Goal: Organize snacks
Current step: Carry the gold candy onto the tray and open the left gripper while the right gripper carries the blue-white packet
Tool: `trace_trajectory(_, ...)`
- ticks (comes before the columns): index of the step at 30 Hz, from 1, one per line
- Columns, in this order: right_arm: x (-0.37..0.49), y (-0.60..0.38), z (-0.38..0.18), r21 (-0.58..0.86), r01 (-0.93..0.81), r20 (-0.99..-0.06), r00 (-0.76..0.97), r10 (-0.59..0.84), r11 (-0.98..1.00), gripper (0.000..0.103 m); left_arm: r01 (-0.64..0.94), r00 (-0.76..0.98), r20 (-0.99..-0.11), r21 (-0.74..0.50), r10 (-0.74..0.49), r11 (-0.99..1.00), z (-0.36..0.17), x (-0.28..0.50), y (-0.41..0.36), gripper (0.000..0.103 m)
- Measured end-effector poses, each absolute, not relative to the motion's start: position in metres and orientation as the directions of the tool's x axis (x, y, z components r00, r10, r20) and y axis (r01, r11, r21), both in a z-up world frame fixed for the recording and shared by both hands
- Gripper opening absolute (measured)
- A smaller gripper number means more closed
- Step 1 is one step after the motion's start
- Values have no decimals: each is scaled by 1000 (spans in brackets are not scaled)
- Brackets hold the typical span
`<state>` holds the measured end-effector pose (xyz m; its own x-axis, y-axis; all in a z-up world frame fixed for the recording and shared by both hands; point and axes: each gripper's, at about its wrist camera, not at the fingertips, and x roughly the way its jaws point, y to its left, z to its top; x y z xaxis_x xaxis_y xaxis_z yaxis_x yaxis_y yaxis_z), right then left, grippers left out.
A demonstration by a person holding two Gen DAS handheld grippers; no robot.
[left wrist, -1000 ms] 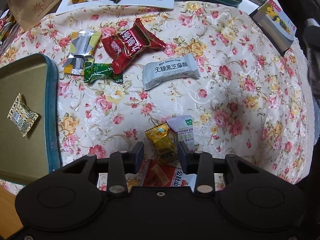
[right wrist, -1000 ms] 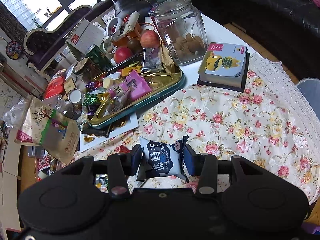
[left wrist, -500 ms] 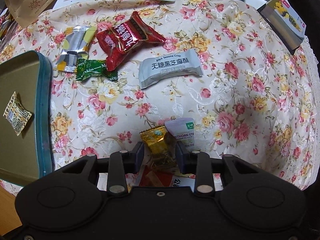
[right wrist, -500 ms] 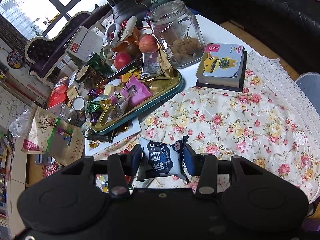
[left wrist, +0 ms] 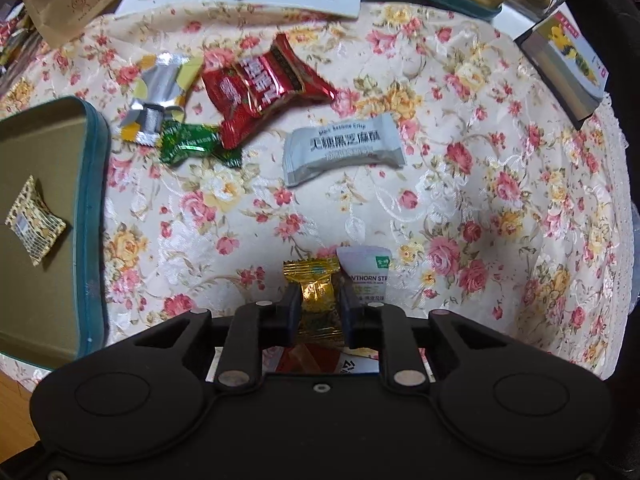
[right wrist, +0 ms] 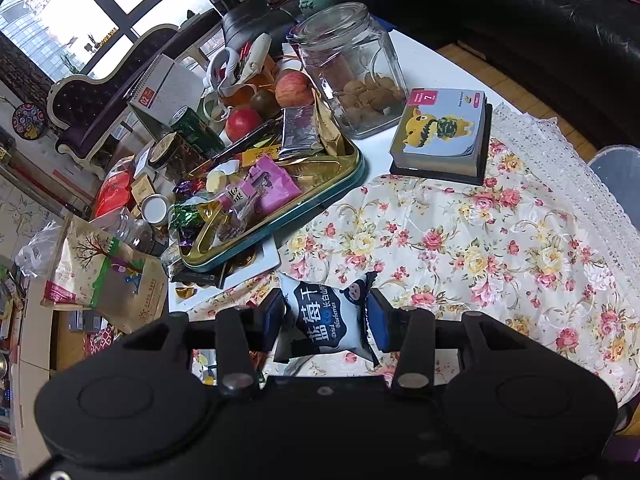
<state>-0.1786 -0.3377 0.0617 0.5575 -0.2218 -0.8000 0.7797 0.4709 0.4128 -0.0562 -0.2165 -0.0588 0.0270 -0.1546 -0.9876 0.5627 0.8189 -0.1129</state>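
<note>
- Floral cloth (left wrist: 460, 184) over the bench, spread ahead of both sets of fingers.
- Empty-floored teal-rimmed tin (left wrist: 94, 216) far to the left of the left fingers, one patterned sachet (left wrist: 34, 220) inside.
- Crowded gold tray (right wrist: 280, 216) ahead-left of the right fingers; glass jar (right wrist: 352, 68) and boxed book (right wrist: 444, 132) beyond.
- Dried blueberry pouch (right wrist: 326, 316) clamped between the right fingers (right wrist: 326, 320), held half apart, lifted off the cloth.
- Red wrapper (left wrist: 260, 88), grey sesame crisp pack (left wrist: 342, 150), green candy (left wrist: 192, 144) well ahead of the left fingers.
- Left fingers (left wrist: 318, 312) closing narrow, pads pressing a gold candy (left wrist: 316, 292); hawthorn strip pack (left wrist: 366, 276) just outside the right-hand pad.
</note>
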Motion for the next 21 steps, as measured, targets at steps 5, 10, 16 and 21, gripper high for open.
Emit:
trace_trajectory(5, -176, -337, 61, 408, 782, -802, 554, -224, 471, 46, 558, 67, -978, -128, -199, 820, -32, -49, -203, 27)
trace_trajectory(10, -169, -333, 59, 400, 783, -806, 548, -224, 476, 46, 532, 137, -965, -120, -225, 838, -3, -35, -184, 27)
trace_trajectory(16, -155, -321, 55, 378, 777, -817, 535, -213, 502, 46, 470, 240, -948, -74, -208, 880, 23, -14, -146, 27)
trace_trajectory(21, -137, -306, 49, 356, 767, -829, 523, -199, 534, 46, 419, 304, -935, -42, -184, 907, 39, 0, -107, 27)
